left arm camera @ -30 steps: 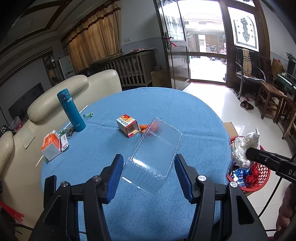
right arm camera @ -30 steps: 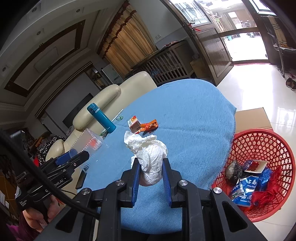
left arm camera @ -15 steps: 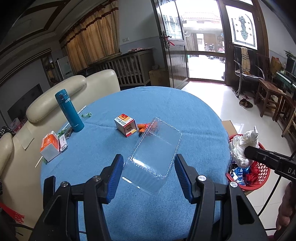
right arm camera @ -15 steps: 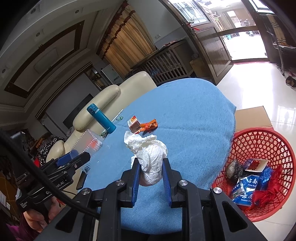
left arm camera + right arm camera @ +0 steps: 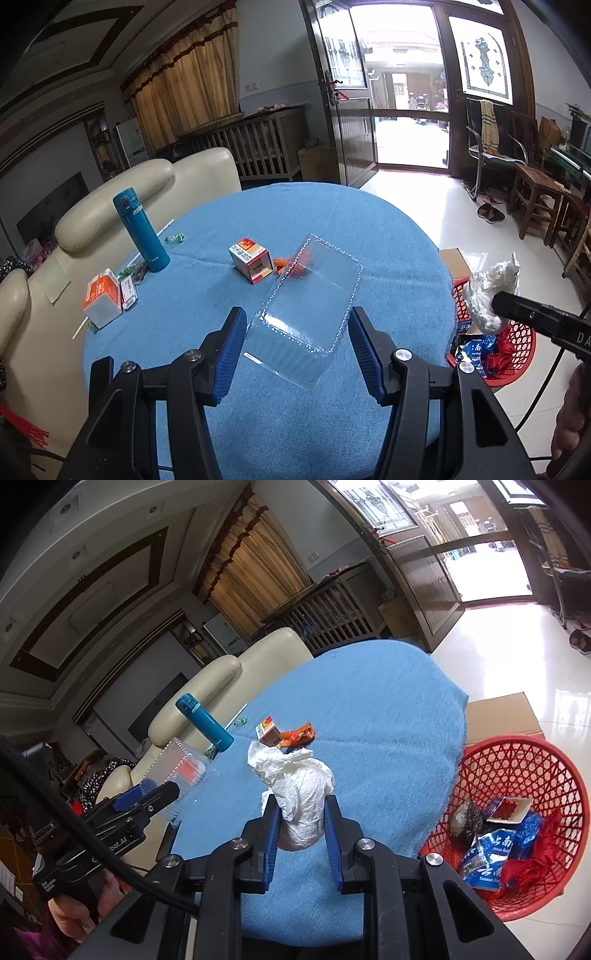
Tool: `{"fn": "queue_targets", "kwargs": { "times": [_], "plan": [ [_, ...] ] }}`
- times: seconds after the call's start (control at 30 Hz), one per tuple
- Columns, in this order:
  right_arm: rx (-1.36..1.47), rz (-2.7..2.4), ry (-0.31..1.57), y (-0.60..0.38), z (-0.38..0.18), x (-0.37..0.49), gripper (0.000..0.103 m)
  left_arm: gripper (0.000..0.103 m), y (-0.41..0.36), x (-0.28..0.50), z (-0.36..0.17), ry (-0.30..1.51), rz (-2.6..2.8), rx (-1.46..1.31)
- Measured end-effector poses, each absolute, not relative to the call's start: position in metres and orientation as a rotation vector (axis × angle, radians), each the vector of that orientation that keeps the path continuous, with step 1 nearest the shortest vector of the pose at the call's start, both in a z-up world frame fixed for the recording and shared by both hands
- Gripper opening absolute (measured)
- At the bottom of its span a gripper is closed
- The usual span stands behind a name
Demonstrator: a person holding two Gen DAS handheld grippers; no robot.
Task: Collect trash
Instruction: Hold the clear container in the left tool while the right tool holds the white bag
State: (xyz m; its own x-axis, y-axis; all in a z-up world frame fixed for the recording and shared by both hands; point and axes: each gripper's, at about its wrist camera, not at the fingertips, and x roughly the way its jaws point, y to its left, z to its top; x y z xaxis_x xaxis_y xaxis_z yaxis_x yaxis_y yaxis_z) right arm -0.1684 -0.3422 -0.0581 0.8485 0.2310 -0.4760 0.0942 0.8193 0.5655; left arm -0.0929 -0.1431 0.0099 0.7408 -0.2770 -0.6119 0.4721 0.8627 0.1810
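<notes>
Tongs on the right [image 5: 302, 825] pinched a crumpled tissue wad [image 5: 299, 794] bound for the red basket [image 5: 554, 775], needing a swing over and release, while the left pair [image 5: 295, 338] gripped a clear plastic box [image 5: 310, 306].

Your right gripper [image 5: 301, 825] grips a crumpled white wad [image 5: 301, 797] above the blue table [image 5: 369, 716], near the red basket [image 5: 524, 775].

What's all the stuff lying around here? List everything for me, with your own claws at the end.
table: one, round, blue cloth
clear plastic box: one, transparent, between left claw's fingers
crumpled white bag: one, white, in right claw
red basket: one, on floor right of table, holds trash
flask: one, teal, upright, table's left
small carton: one, white-red, table centre
orange wrapper: one, beside carton
orange-white box: one, table's left edge
left claw: around plastic box
right claw: shut on bag
</notes>
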Motion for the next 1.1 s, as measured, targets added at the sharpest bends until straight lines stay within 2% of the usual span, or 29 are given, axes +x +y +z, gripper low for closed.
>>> {"fn": "queue_targets", "kwargs": {
  "times": [1.1],
  "plan": [
    [0.569,0.104,0.622,-0.313,-0.063,-0.151,0.025,0.059,-0.123,-0.096,0.008,0.579,-0.366,0.313]
  ]
}}
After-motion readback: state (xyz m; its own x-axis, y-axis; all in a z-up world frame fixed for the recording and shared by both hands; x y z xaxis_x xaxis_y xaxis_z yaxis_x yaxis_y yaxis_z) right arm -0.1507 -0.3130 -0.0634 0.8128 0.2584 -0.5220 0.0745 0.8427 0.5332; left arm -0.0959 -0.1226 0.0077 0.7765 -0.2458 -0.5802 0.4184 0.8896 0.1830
